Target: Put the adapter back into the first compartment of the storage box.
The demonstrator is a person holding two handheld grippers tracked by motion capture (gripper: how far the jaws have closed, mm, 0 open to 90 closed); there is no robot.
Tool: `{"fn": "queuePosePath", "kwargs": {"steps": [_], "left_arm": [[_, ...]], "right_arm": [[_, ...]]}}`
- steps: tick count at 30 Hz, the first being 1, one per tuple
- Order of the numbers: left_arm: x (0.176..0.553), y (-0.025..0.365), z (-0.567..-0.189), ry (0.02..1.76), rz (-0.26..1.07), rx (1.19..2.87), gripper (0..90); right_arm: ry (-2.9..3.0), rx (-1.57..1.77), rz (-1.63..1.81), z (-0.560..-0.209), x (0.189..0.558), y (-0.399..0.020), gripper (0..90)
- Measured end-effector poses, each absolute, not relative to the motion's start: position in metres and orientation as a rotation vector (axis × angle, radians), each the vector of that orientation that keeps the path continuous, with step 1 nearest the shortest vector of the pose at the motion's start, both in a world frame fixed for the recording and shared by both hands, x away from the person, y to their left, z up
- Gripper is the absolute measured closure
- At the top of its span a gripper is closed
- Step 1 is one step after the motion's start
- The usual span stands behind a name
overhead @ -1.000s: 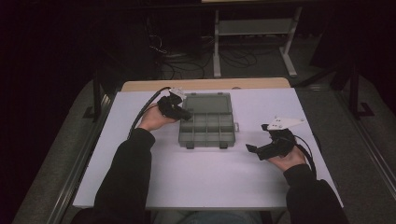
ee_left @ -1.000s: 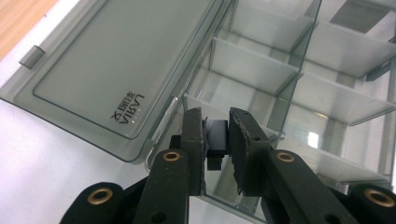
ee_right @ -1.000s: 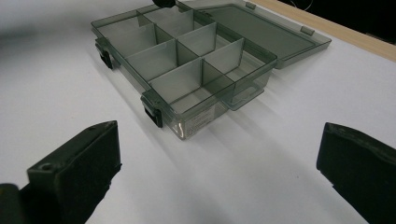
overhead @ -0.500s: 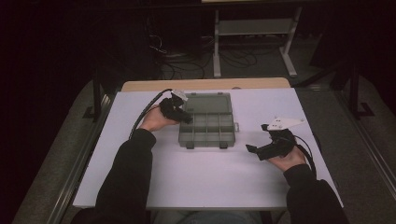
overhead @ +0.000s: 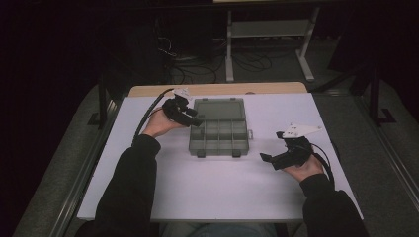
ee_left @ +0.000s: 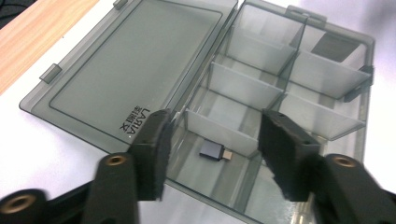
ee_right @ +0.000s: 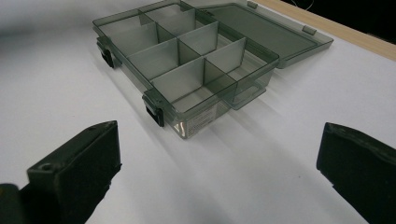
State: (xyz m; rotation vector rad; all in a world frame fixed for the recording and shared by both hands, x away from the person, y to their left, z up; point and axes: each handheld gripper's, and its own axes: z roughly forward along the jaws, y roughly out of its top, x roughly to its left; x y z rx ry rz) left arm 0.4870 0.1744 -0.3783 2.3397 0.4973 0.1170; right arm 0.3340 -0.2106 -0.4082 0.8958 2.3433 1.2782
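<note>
Smoky plastic organizer box lies open, lid printed "LASRIA"; left tongs, just opening, straddle a small adapter; right tongs gape empty.

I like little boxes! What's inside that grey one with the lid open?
One small grey adapter lies in a corner compartment of the box. The other compartments look empty, though the dividers and gripper hide bits of their floors.
</note>
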Motion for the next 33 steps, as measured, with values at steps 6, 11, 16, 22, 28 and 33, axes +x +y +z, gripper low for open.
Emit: {"fn": "queuePosePath", "kwargs": {"steps": [6, 11, 16, 22, 28, 33], "left_arm": [[0.478, 0.178, -0.371, 0.466, 0.156, 2.293, 27.1], [0.47, 0.18, -0.364, 0.454, 0.178, 2.259, 13.4], [0.466, 0.184, -0.358, 0.466, 0.179, 2.218, 0.0], [0.46, 0.194, -0.351, 0.48, 0.217, 2.218, 0.0], [0.454, 0.205, -0.344, 0.493, 0.24, 2.195, 0.0], [0.449, 0.213, -0.342, 0.504, 0.257, 2.159, 0.0]], "right_arm": [[2.345, 0.896, 1.28, -0.408, 0.334, -0.211, 0.0], [2.348, 0.898, 1.277, -0.409, 0.335, -0.211, 0.0], [2.345, 0.9, 1.276, -0.409, 0.335, -0.211, 0.0], [2.344, 0.905, 1.274, -0.409, 0.335, -0.211, 0.0], [2.348, 0.906, 1.277, -0.409, 0.335, -0.21, 0.0], [2.355, 0.904, 1.268, -0.41, 0.335, -0.209, 0.0]]}}
